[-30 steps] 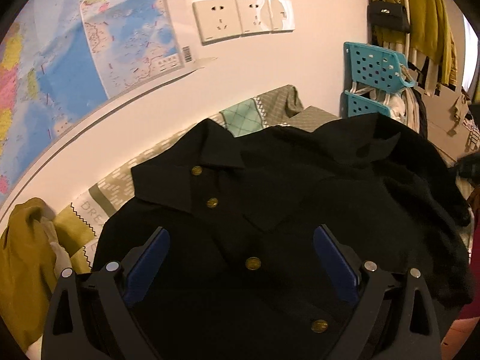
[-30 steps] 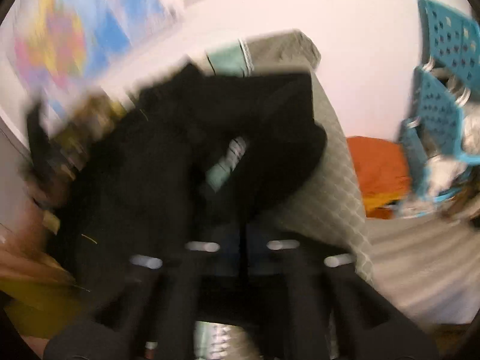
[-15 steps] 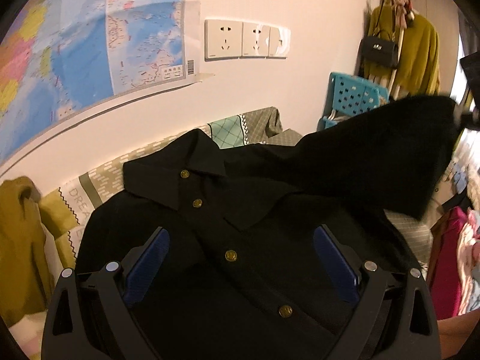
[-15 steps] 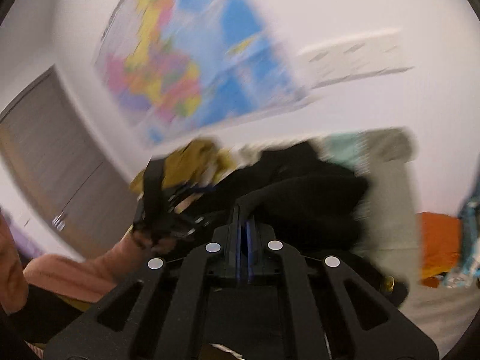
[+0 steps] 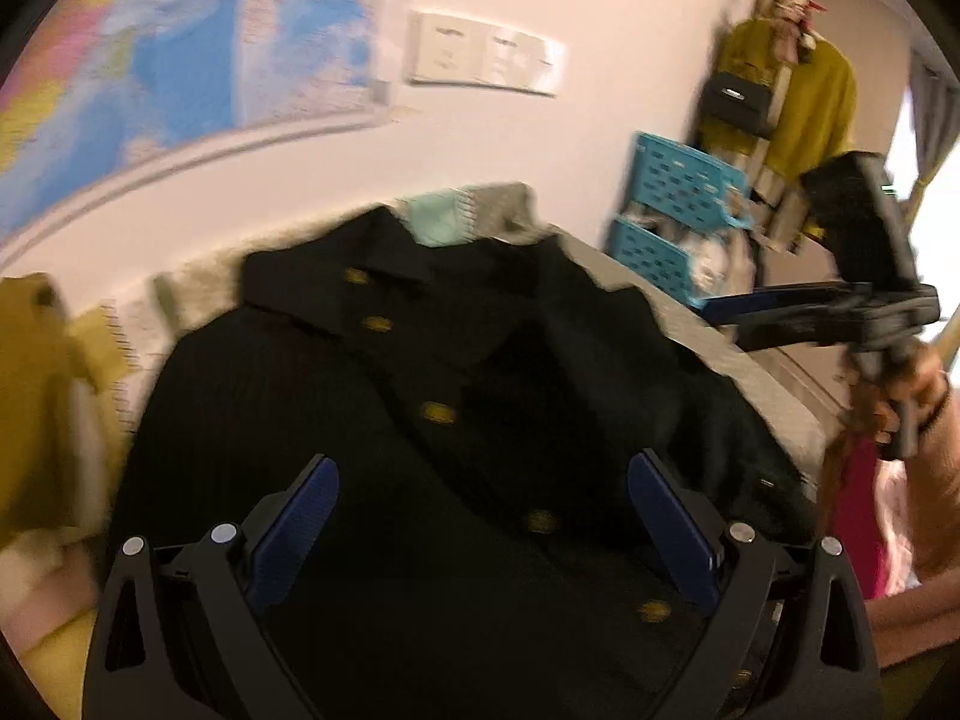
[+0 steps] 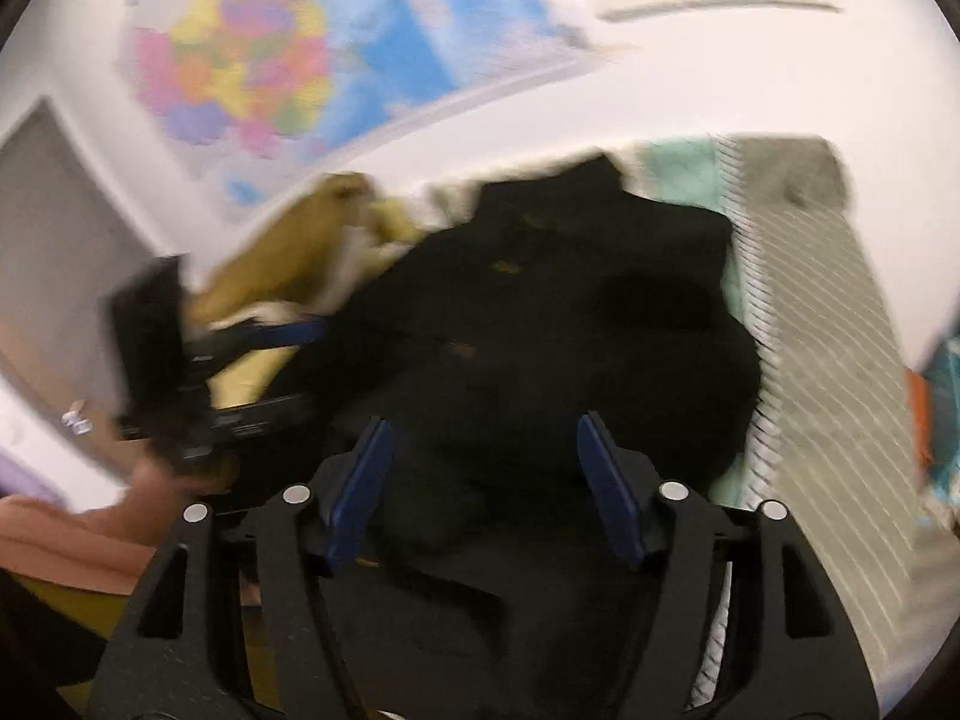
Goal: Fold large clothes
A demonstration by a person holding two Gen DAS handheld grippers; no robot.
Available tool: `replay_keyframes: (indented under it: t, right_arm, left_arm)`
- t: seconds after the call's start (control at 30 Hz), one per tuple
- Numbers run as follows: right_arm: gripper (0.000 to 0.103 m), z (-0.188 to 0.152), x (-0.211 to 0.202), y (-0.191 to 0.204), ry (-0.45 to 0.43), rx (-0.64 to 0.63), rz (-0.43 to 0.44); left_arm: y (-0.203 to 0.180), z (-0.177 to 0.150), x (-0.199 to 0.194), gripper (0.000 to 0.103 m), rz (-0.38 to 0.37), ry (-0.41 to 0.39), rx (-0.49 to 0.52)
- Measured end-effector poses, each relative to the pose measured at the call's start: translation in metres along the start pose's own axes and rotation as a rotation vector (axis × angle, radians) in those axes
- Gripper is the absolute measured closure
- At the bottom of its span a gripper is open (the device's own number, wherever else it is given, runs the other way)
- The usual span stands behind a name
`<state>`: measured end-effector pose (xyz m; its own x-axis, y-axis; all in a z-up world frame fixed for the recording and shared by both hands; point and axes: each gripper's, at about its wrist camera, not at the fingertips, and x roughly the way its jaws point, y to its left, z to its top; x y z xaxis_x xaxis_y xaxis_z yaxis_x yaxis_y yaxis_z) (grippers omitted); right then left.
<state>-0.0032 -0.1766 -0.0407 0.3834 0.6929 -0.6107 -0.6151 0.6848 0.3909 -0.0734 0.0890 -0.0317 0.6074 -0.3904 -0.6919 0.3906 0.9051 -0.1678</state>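
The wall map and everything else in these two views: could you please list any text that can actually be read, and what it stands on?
None is legible.
Wall map: print blurred.
Patterned cover beside the black jacket: marks smeared.
Wall sockets: no readable marking.
Black bag: clasp too small.

Black angular gripper frames with round silver screws, blue-padded fingers (image 5: 300, 531), a peach sleeve (image 6: 54, 531).

Grey patterned bedspread (image 5: 774, 396); black buttoned garment (image 5: 456, 480), mustard garment (image 5: 42, 396) on it.
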Motion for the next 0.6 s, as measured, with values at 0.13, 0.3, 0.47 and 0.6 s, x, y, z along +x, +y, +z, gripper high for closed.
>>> replay_keyframes:
  t: [0.13, 0.3, 0.47, 0.6]
  right_arm:
    - [0.027, -0.027, 0.005, -0.01, 0.045, -0.001, -0.065]
    - [0.052, -0.05, 0.007, -0.007, 0.077, -0.047, -0.092]
    - [0.086, -0.055, 0.0, 0.031, 0.073, -0.14, 0.047]
    - [0.086, -0.058, 0.003, 0.076, 0.091, -0.215, 0.244]
  left_arm:
    - [-0.028, -0.001, 0.027, 0.009, -0.068, 0.069, 0.056]
    - [-0.041, 0.015, 0.065, 0.074, -0.092, 0.181, 0.098]
    - [0.0, 0.052, 0.055, 0.084, -0.134, 0.132, -0.025]
    - [0.037, 0.076, 0.038, 0.08, -0.077, 0.079, -0.107]
